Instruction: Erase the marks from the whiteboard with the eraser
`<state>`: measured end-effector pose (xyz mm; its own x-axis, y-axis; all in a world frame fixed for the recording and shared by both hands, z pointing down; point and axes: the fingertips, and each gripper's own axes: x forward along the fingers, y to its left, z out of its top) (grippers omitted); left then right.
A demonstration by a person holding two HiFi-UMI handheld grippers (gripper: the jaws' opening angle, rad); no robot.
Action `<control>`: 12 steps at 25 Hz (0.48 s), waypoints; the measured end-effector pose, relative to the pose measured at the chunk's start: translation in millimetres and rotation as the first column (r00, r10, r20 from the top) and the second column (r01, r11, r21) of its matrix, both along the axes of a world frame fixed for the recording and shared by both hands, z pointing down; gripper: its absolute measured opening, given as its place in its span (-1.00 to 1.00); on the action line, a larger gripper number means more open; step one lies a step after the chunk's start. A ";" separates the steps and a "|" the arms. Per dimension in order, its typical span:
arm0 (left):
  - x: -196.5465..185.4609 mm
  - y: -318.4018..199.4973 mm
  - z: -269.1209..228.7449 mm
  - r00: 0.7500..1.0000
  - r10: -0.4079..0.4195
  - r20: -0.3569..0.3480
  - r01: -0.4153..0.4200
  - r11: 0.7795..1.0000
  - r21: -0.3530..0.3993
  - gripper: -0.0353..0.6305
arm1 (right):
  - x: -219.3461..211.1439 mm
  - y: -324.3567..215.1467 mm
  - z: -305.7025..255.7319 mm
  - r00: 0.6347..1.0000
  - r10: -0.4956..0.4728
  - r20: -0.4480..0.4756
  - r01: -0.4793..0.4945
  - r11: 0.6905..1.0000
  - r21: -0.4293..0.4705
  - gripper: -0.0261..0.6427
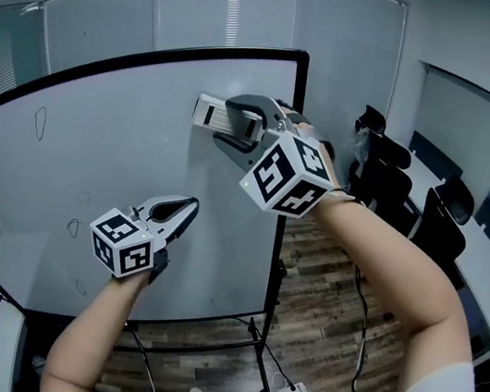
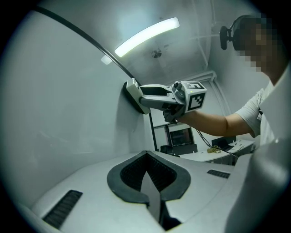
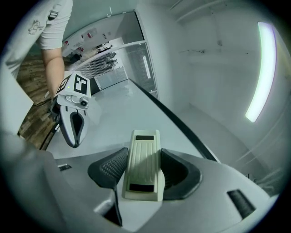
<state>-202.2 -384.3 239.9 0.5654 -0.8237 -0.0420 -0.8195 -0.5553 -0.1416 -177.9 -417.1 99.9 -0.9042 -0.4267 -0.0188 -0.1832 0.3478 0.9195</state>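
Pinching the eraser (image 3: 143, 166) across its ribbed back with the right gripper (image 1: 239, 122), against the whiteboard's (image 1: 89, 172) upper right — well apart from faint marks (image 1: 40, 121) at left. Probably light, stiff plastic over soft felt; worth gripping mid-body. Pressed together on nothing at the left gripper (image 1: 185, 208).

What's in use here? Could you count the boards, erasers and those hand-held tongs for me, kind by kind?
Whiteboard: 1
Eraser: 1, clamped in the right tongs
Tongs: 2, counting the left tongs, shut and empty
Total: 4
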 end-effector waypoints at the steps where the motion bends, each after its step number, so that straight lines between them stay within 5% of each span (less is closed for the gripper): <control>1: 1.4 -0.8 -2.0 1.000 0.003 0.002 -0.003 1.000 0.003 -0.88 | 6.6 -3.6 -11.6 1.000 0.009 0.021 -0.009 1.000 0.009 -0.20; 12: 19.0 -7.6 -15.7 0.999 0.037 0.017 -0.038 0.999 0.023 -0.88 | 72.8 -35.1 -97.3 0.967 0.108 0.231 -0.114 0.993 0.012 -0.20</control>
<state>-183.1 -392.0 224.2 0.5966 -0.8009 -0.0513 -0.7957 -0.5820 -0.1679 -105.1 -452.2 2.5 -0.8214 -0.5208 -0.2325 -0.4269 0.2911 0.8562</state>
